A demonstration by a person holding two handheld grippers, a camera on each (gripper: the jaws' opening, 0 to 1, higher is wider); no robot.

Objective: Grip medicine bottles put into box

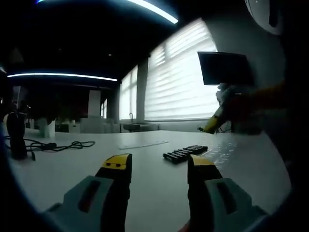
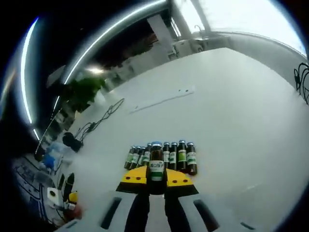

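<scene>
A row of several dark medicine bottles (image 2: 166, 157) with pale labels stands on the white table (image 2: 231, 111). In the left gripper view the same row of bottles (image 1: 186, 153) sits a short way ahead and to the right. My right gripper (image 2: 156, 180) is shut on one brown bottle (image 2: 156, 166) with a blue cap, held just in front of the row. My left gripper (image 1: 159, 164) hangs low over the table, open, with nothing between its yellow-tipped jaws. The right gripper (image 1: 213, 123) enters the left gripper view at the right, raised above the table.
Black cables (image 1: 53, 145) lie on the table's left part, and also show as cables (image 2: 99, 121) in the right gripper view. A thin pale strip (image 2: 161, 101) lies beyond the bottles. A dark rectangular panel (image 1: 224, 67) hangs before the bright blinds. Small clutter (image 2: 55, 193) sits at the left.
</scene>
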